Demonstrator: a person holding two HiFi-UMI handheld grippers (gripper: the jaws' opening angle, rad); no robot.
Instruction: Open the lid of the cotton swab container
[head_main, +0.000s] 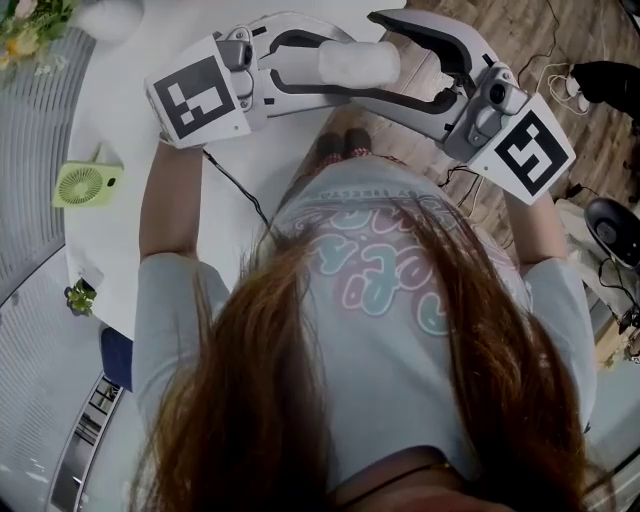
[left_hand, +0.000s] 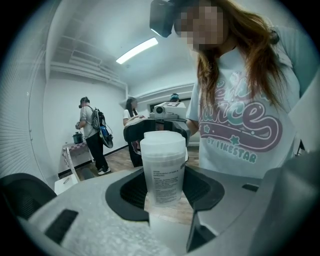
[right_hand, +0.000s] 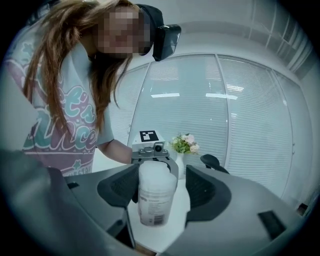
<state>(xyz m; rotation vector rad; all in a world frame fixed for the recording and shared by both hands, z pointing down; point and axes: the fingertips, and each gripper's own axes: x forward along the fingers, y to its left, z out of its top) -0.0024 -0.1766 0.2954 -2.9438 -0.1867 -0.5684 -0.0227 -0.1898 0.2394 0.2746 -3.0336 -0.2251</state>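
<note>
Cotton swab container (head_main: 358, 62), a translucent white tub with a printed label, held level in the air between the two grippers, above the edge of the white worktop (head_main: 110, 240). Its lid is on; the contents show only as a pale mass through the wall. Left gripper (left_hand: 164, 192): jaws clamped on the tub's body, both pads pressing its sides. Right gripper (right_hand: 157, 192): jaws apart, straddling the opposite end, with a gap showing at one pad. On the worktop beyond are a vase of flowers (right_hand: 184, 145) and a green fan (head_main: 85, 185).
</note>
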